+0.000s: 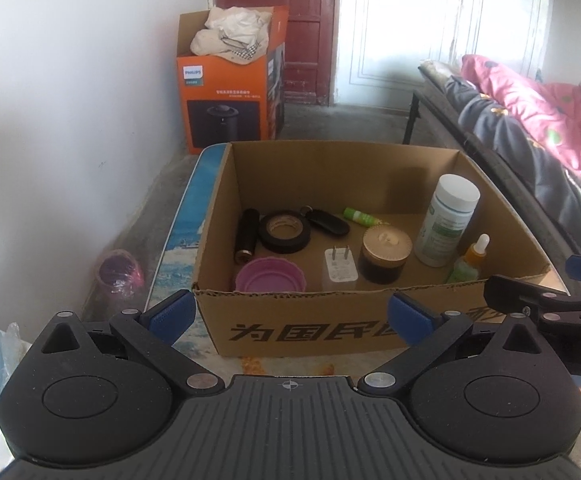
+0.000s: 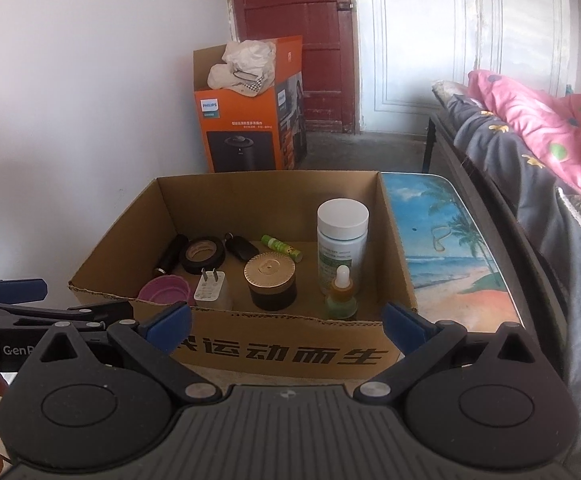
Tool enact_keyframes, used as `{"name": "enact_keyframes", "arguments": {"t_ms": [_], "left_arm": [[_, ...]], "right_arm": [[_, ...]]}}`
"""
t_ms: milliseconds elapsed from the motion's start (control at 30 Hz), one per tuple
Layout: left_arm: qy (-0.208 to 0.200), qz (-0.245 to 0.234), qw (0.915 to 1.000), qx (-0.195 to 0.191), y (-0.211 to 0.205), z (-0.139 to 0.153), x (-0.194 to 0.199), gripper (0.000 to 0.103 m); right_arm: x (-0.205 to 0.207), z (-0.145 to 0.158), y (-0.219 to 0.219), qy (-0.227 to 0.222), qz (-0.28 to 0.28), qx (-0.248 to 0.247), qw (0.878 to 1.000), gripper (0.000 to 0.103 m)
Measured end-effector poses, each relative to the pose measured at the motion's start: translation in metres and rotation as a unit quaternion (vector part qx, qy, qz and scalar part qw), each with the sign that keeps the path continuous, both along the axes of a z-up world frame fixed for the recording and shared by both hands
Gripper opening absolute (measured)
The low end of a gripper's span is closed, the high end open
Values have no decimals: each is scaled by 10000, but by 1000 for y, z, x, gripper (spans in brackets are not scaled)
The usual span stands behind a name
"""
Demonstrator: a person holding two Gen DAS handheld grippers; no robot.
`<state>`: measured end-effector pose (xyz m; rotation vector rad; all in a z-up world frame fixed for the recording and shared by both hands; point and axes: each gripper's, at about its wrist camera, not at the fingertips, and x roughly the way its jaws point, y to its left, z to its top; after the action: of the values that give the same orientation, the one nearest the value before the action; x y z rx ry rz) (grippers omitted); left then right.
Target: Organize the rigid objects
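An open cardboard box (image 1: 314, 310) (image 2: 290, 332) stands on a beach-print table (image 2: 450, 248). Inside it lie a black tape roll (image 1: 285, 232), a black cylinder (image 1: 246, 236), a black key fob (image 1: 328, 221) and a green tube (image 1: 360, 217). A gold-lidded dark jar (image 1: 384, 256), a white plug adapter (image 1: 340, 269), a pink lid (image 1: 268, 276), a tall white bottle (image 1: 448, 220) and a small dropper bottle (image 2: 342, 292) are in there too. My left gripper (image 1: 290, 316) and right gripper (image 2: 286, 326) hover side by side before the box's near wall, both open and holding nothing.
An orange appliance box (image 1: 230, 92) stuffed with cloth stands on the floor behind, by a red door (image 2: 294, 40). A bed with a pink quilt (image 2: 542, 136) runs along the right. A purple object (image 1: 118, 272) lies on the floor at left.
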<state>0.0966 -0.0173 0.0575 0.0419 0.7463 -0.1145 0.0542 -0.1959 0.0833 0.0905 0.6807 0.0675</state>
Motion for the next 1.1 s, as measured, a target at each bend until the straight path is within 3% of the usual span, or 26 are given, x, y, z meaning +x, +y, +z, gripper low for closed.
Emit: {"name": "enact_keyframes", "arguments": {"t_ms": [1100], "left_arm": [[242, -92, 9997, 51, -8, -1, 11, 102]], "right_arm": [[8, -9, -13, 246, -215, -33, 9995, 103]]}}
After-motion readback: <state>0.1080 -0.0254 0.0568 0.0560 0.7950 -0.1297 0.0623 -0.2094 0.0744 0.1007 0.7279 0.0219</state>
